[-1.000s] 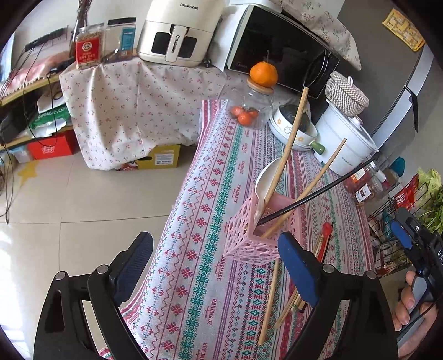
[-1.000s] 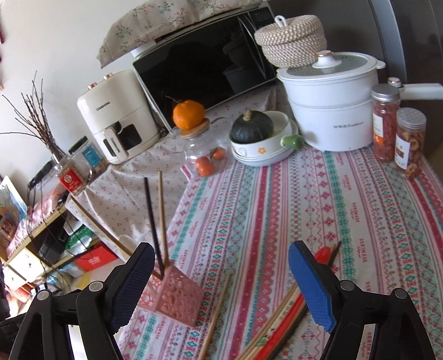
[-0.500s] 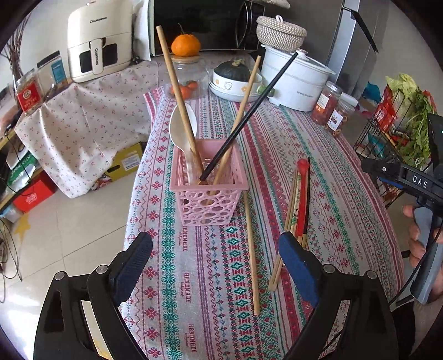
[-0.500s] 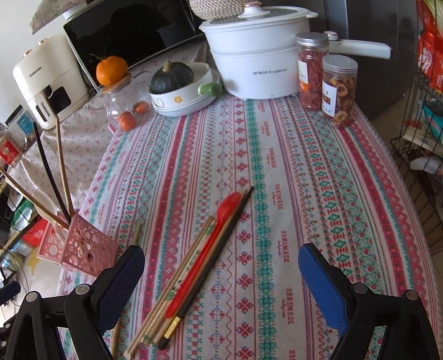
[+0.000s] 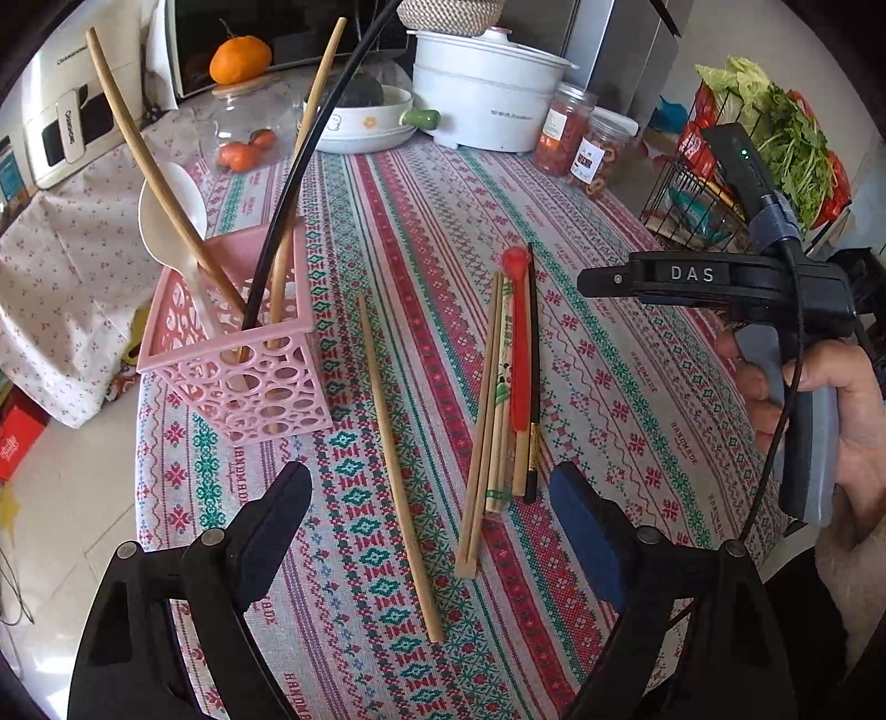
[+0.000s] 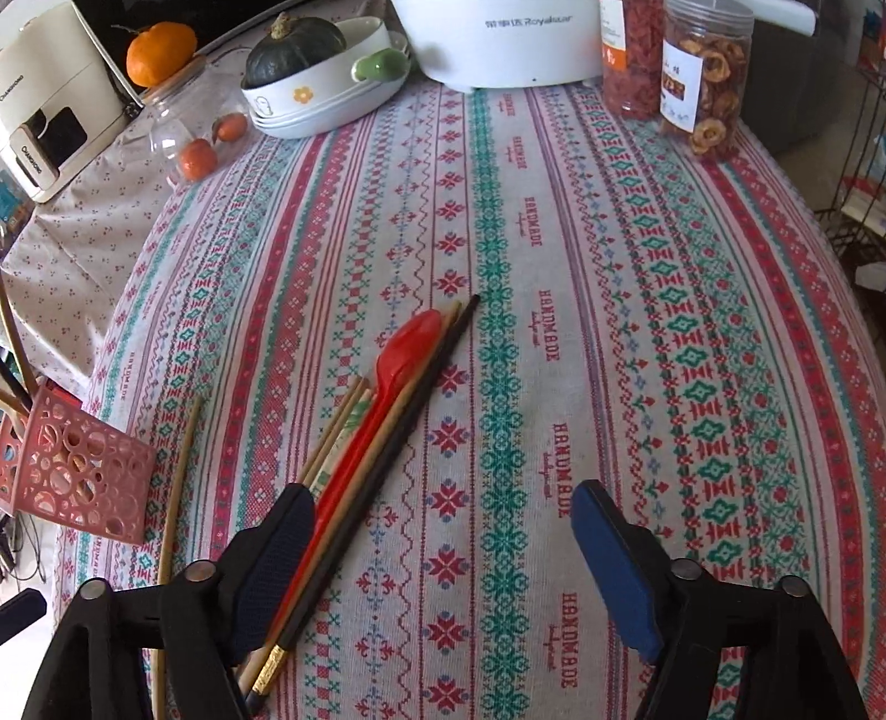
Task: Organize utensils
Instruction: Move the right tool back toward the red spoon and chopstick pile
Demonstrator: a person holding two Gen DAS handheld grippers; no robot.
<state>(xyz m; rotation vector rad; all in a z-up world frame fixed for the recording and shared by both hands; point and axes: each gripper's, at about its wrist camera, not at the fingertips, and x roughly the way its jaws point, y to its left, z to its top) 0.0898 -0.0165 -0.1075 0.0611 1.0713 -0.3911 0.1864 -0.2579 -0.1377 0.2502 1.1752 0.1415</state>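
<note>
A pink perforated basket [image 5: 243, 354] stands at the table's left edge, holding a white spoon [image 5: 171, 210], two wooden chopsticks and a black one. It also shows in the right wrist view [image 6: 77, 471]. One wooden chopstick [image 5: 396, 459] lies alone beside it. A bundle of wooden chopsticks, a red spoon [image 5: 516, 343] and a black chopstick [image 5: 532, 376] lies mid-table. My left gripper [image 5: 432, 531] is open above the near ends. My right gripper [image 6: 437, 559] is open, its left finger right by the red spoon [image 6: 387, 399] handle.
At the table's far end stand a white pot [image 5: 487, 99], a bowl with a dark squash [image 6: 299, 50], a glass jar with an orange [image 5: 241, 55] on top, and two snack jars [image 6: 703, 72]. A wire rack with greens [image 5: 775, 127] stands to the right.
Both grippers have swung toward the table and come lower and closer to the bundle of loose utensils. The basket and utensils have not moved.
</note>
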